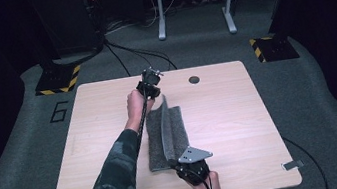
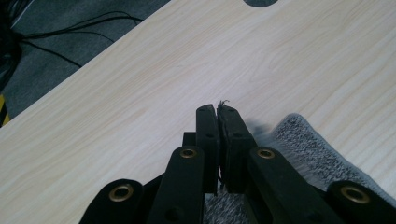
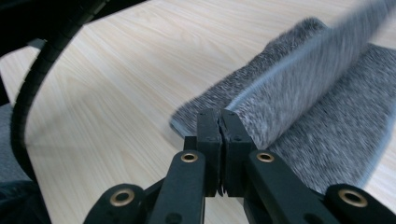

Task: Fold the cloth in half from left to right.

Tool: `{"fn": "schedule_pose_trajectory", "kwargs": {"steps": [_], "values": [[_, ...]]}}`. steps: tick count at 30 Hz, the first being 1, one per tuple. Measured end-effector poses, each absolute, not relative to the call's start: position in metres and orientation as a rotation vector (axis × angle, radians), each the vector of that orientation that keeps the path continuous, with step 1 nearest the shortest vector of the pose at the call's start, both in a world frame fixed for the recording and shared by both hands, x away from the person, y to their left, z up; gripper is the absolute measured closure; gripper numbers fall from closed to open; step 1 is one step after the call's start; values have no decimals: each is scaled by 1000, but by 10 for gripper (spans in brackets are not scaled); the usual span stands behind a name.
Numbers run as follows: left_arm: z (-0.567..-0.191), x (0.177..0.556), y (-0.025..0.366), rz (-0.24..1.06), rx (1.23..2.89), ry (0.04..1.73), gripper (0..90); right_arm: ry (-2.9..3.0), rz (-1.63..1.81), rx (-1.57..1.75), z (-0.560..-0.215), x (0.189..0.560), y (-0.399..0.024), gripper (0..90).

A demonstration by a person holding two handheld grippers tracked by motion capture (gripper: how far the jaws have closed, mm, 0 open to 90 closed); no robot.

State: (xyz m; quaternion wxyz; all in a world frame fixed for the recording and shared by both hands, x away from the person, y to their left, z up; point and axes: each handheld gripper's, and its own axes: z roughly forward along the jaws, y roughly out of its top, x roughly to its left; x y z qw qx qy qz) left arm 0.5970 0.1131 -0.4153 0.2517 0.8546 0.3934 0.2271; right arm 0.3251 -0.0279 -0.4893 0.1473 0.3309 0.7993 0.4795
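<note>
Your left gripper (image 1: 152,88) pinches the far corner of the grey towel (image 1: 177,128) near the table's (image 1: 240,114) middle, its long edge raised upright; your right gripper (image 1: 187,165) clamps the near corner. Uneven pulling could, I judge, slip either thin pinch and skew the fold.

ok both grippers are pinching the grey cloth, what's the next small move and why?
Probably carry the raised edge sideways across the grey cloth to finish the fold: the left gripper and right gripper each pinch a corner, and that edge stands upright above the half lying flat on the table.
</note>
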Motion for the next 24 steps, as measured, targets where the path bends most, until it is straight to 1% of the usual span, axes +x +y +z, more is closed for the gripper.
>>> {"fn": "schedule_pose_trajectory", "kwargs": {"steps": [3,6,8,10,11,12,13,17,18,19,20,24], "values": [[-424,598,105,591,2339,1062,877,2302,1351,973,-495,325,-35,881],[-428,597,102,573,2329,1059,860,2302,1326,1011,-501,326,-44,881],[-429,596,102,568,2333,1062,828,2298,1322,1021,-502,326,-46,881],[-432,593,104,549,2333,1055,778,2307,1311,1018,-503,327,-50,879],[-434,591,105,541,2332,1059,778,2310,1299,1022,-504,327,-51,875],[-436,589,106,530,2328,1067,738,2309,1294,1039,-506,327,-52,873],[-441,582,110,514,2323,1078,615,2311,1281,1052,-508,327,-55,868],[-451,569,117,492,2351,1080,448,2313,1272,1065,-509,325,-58,870],[-460,560,123,482,2376,1086,443,2312,1274,1071,-510,324,-59,869],[-460,560,123,482,2376,1086,426,2315,1273,1072,-510,324,-59,869],[-472,554,128,495,2420,1087,413,2319,1264,1073,-511,323,-60,869],[-493,552,138,484,2433,1122,381,2329,1222,1086,-512,318,-65,864]]}}
